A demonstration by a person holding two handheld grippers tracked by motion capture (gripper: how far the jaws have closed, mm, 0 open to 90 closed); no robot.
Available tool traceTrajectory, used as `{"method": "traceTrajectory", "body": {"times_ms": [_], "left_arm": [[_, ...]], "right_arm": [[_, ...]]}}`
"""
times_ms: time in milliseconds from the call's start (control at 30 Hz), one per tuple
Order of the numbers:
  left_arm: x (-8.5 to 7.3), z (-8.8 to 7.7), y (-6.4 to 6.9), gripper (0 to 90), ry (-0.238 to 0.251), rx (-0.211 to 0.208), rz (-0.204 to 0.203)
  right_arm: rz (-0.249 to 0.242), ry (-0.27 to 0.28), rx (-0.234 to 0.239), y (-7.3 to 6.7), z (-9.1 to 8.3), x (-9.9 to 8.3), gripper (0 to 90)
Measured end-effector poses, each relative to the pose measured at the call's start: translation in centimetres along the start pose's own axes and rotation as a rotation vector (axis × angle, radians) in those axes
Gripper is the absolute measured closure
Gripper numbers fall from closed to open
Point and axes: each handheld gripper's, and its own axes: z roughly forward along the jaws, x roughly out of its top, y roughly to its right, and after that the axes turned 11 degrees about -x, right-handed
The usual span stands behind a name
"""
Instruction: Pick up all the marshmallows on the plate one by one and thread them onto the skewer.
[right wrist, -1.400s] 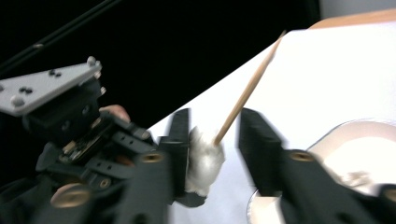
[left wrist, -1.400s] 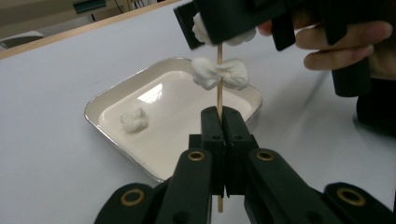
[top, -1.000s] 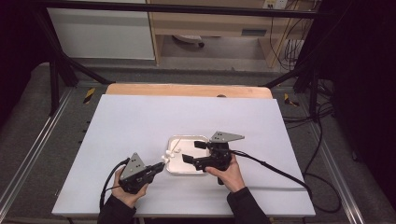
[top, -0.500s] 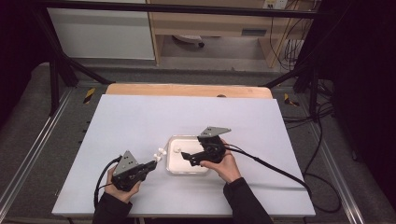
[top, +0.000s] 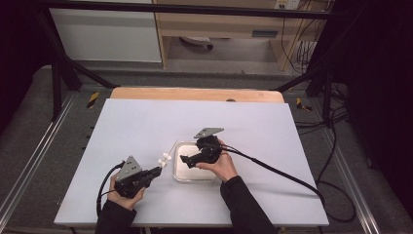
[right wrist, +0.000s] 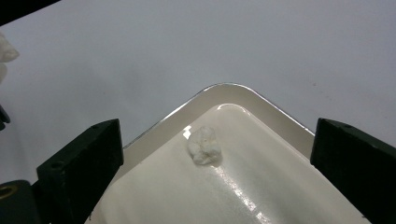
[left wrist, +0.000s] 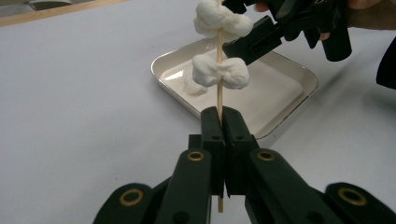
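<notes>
My left gripper is shut on a thin wooden skewer, which rises upright from the jaws in the left gripper view. Two white doughy lumps are threaded on it, one low and one higher. Just right of the skewer lies a shallow white tray. Another white lump rests in it. My right gripper hovers over the tray. Its jaws have just been opening and stand wide apart, clear of the lump.
The tray sits near the front middle of a large white tabletop with a wooden strip along its far edge. The right gripper's cable trails across the table to the right. Dark frame rails flank both sides.
The right gripper has moved left and slightly down over the tray, and its jaws have spread. The left gripper has stayed put, shut on the skewer.
</notes>
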Motion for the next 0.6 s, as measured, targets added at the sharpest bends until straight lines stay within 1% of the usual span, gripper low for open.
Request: {"method": "traceTrajectory", "body": {"times_ms": [100,133,167,267,300,367,400,500,600], "left_arm": [[-0.1,0.1,-0.1,88.9,-0.006,-0.002,-0.006],[-0.1,0.2,-0.1,89.0,-0.007,-0.002,-0.008],[-0.1,0.2,-0.1,88.9,-0.007,-0.002,-0.007],[-0.1,0.2,-0.1,89.0,-0.008,-0.003,-0.007],[-0.1,0.2,0.0,88.9,-0.01,-0.003,-0.007],[-0.1,0.2,0.0,88.9,-0.01,-0.004,-0.009],[-0.1,0.2,0.0,88.9,-0.012,-0.004,-0.007],[-0.1,0.3,0.0,88.9,-0.012,-0.005,-0.008],[-0.1,0.3,0.0,88.9,-0.013,-0.006,-0.005]], "right_arm": [[-0.014,-0.036,-0.013,0.0,0.6,0.0,7.1],[-0.022,-0.049,-0.013,-0.1,0.8,0.0,9.7],[-0.035,-0.055,-0.006,-0.2,0.9,0.0,12.9],[-0.056,-0.071,0.006,-0.4,1.6,0.1,21.6],[-0.057,-0.072,0.007,-0.5,1.8,0.1,26.4],[-0.053,-0.081,0.006,-0.5,2.2,0.1,32.5],[-0.052,-0.081,-0.001,-0.5,2.4,0.1,36.1],[-0.071,-0.099,-0.001,-0.6,2.8,0.0,44.0],[-0.082,-0.091,0.003,-0.6,3.0,-0.1,50.6]]}}
